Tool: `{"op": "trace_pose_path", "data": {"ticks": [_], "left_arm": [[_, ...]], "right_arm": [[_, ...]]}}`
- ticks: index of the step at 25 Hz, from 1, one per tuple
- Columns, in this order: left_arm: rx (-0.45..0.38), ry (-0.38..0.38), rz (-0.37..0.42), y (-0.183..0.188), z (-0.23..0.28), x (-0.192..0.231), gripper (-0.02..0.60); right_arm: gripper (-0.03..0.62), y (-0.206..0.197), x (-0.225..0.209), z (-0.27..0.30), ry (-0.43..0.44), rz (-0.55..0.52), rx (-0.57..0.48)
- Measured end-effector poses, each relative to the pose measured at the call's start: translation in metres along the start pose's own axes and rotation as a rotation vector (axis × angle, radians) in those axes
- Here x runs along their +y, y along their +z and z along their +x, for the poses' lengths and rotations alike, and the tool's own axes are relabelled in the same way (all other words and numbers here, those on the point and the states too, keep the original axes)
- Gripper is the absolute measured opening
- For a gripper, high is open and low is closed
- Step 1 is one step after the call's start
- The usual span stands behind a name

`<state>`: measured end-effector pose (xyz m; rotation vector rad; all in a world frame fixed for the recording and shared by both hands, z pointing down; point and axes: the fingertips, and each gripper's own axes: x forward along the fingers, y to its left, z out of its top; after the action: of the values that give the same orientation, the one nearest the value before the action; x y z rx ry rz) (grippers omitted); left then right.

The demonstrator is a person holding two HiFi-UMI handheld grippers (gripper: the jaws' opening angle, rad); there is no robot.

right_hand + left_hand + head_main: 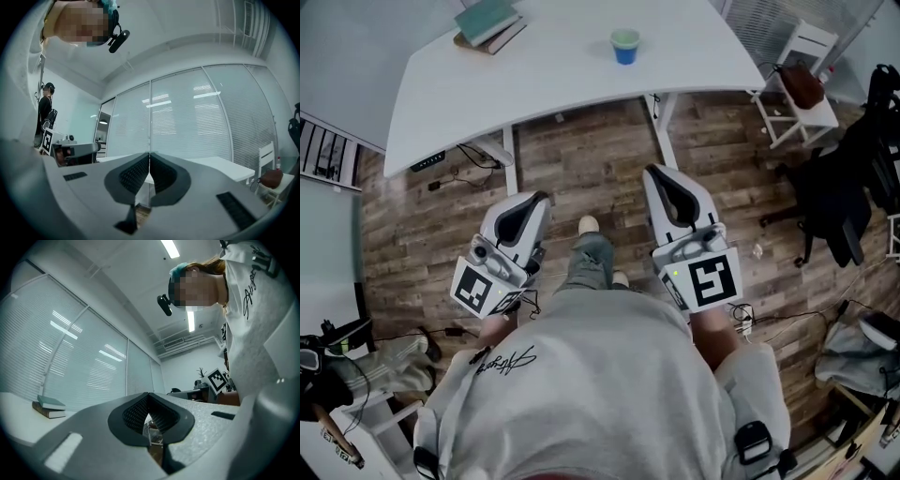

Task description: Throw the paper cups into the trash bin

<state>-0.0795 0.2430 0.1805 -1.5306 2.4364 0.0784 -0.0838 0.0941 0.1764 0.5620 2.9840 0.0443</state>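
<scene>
The left gripper [536, 200] and right gripper [662, 176] are held low at the person's waist, pointing forward. Both have their jaws pressed together on nothing. The paper cup [625, 45] stands on the far white table [553, 70], well apart from both.

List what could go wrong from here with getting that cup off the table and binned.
1. The left gripper and the right gripper are both shut and well short of the table. Reaching in without opening them would likely knock the cup over rather than grip it.
2. No trash bin shows in any view, so the carry may mean turning among the cables on the floor, which could snag a foot.
</scene>
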Motion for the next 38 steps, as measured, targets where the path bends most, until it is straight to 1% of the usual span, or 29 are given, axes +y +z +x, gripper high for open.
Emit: {"op": "trace_pose_path", "data": {"ticks": [6, 10, 18, 26, 38], "left_arm": [[-0.007, -0.008, -0.007, -0.005, 0.011, 0.019, 0.003], [-0.005, -0.028, -0.008, -0.01, 0.021, 0.032, 0.003], [-0.021, -0.018, -0.02, -0.016, 0.039, 0.073, 0.003], [-0.02, -0.066, -0.034, -0.025, 0.066, 0.101, 0.003], [-0.016, -0.117, -0.057, -0.039, 0.111, 0.156, 0.003]], "right_arm": [[0.011, -0.005, -0.009, 0.015, -0.022, -0.001, 0.008], [0.011, -0.006, -0.016, 0.029, -0.035, -0.008, 0.006], [0.011, -0.009, -0.033, 0.056, -0.061, -0.015, 0.012], [0.011, -0.014, -0.052, 0.087, -0.08, -0.021, 0.027], [0.011, -0.018, -0.09, 0.136, -0.144, -0.021, 0.041]]}}
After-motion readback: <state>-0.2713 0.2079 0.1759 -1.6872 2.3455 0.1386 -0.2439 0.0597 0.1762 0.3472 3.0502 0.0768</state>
